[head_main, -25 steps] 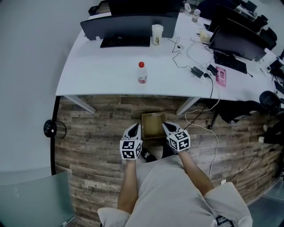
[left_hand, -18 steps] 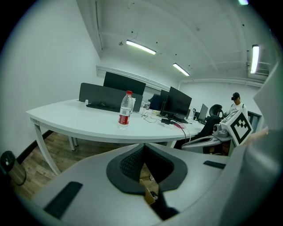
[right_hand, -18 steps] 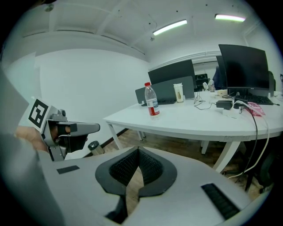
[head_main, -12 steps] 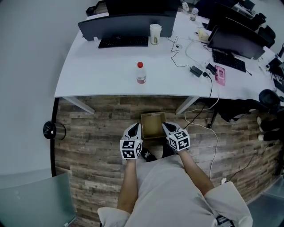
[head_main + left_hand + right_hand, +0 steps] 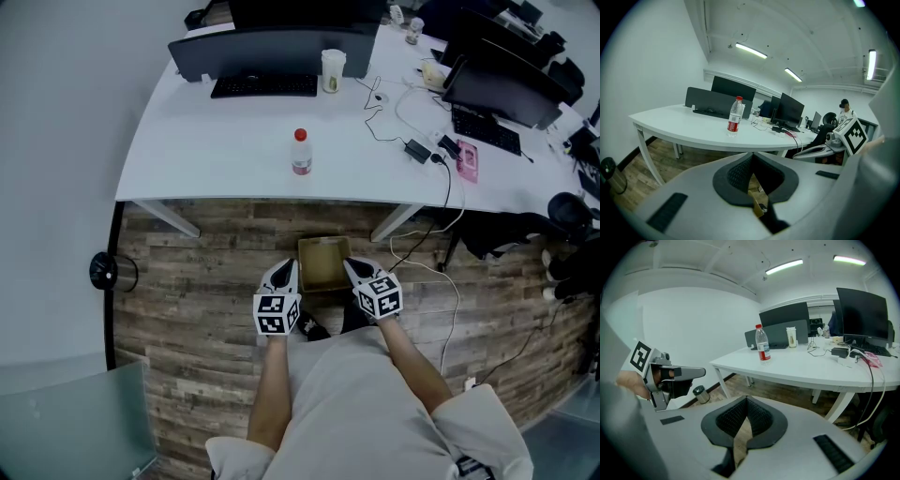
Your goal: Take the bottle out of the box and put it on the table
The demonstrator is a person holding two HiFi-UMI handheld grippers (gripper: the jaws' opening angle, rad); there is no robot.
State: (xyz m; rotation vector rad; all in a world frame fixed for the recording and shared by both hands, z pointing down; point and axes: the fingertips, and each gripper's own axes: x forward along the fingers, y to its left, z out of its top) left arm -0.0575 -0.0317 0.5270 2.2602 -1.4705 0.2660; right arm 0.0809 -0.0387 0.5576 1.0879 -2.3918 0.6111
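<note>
A clear bottle with a red cap and red label stands upright on the white table, well back from its front edge. It also shows in the left gripper view as the bottle and in the right gripper view as the bottle. An open cardboard box sits on the wooden floor in front of the table. My left gripper hovers at the box's left edge and my right gripper at its right edge. Both are shut with nothing between their jaws.
Monitors, a keyboard, a cup, cables and a power adapter lie further back on the table. A round bin stands on the floor at left. A cable trails over the floor at right.
</note>
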